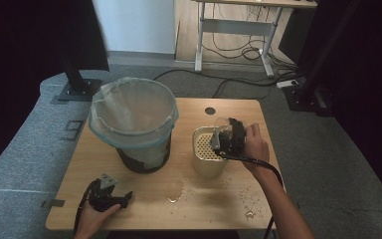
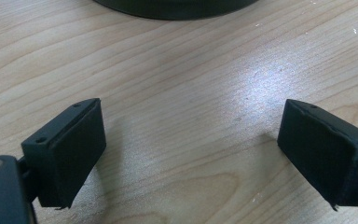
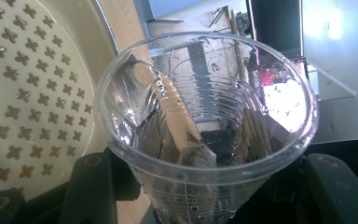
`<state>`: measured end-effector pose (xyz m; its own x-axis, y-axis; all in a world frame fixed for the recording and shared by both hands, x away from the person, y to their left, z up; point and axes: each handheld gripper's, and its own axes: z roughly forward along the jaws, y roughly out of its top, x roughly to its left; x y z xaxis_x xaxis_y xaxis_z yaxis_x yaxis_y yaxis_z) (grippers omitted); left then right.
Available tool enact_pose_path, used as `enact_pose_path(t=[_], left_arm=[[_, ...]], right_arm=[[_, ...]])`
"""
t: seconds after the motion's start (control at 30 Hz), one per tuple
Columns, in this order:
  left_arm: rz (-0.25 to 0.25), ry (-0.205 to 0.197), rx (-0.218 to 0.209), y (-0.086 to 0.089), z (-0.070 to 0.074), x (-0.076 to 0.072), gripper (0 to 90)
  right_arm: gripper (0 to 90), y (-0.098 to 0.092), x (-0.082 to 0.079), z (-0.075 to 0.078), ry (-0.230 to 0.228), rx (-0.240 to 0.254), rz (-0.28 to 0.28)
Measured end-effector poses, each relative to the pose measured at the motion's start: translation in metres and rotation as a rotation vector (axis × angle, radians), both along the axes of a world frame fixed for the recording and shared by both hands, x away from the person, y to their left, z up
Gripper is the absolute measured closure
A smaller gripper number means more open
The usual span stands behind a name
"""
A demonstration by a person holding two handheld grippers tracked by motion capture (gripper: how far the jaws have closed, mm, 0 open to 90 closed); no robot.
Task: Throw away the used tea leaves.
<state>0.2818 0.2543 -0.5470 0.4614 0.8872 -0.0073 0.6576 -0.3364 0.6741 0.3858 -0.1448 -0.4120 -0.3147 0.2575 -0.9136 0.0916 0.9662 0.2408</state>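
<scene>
A clear plastic cup point(image 3: 205, 126) is seen held in the right hand-held gripper point(image 1: 227, 138) — thin-walled, ribbed with fine horizontal rings, its round rim undented, droplets clinging to the inner wall. In the right gripper view its mouth is turned toward the camera and the black jaws are seen clamped against its lower body on either side. In the high view the cup point(image 1: 224, 124) is held just above the far rim of a cream container point(image 1: 206, 167) fitted with a perforated insert point(image 3: 28, 93), the holes cut as small crosses; whether cup and container touch cannot be told. The right hand point(image 1: 256, 147) is wrapped round the gripper body from the right side, the forearm coming up from the near edge of the tabletop point(image 1: 258, 199) and the cable trailing back along it. The left hand-held gripper point(image 1: 110, 195) is held low near the front left of the tabletop, its grey three-cornered plate uppermost; in the left gripper view its jaws are spread wide with bare wood grain between them — nothing gripped. A dark mesh bin lined with a translucent bag point(image 1: 134, 122) stands left of the container. A wet patch point(image 1: 174, 186) and scattered crumbs point(image 1: 248, 201) are noted on the wood in front of them.
</scene>
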Motion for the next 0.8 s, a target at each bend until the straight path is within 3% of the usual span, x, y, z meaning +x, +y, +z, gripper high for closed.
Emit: enact_pose_path(t=[0.37,0.8], left_arm=[[0.000,0.000,0.000,0.0000,0.0000,0.0000,7.0],[-0.002,0.001,0.002,0.0001,0.0001,0.0000,7.1]], right_arm=[[43.7,0.0030,0.0020,-0.0025,-0.018,-0.064,0.003],[44.7,0.0025,0.0031,0.0019,-0.065,-0.206,0.020]])
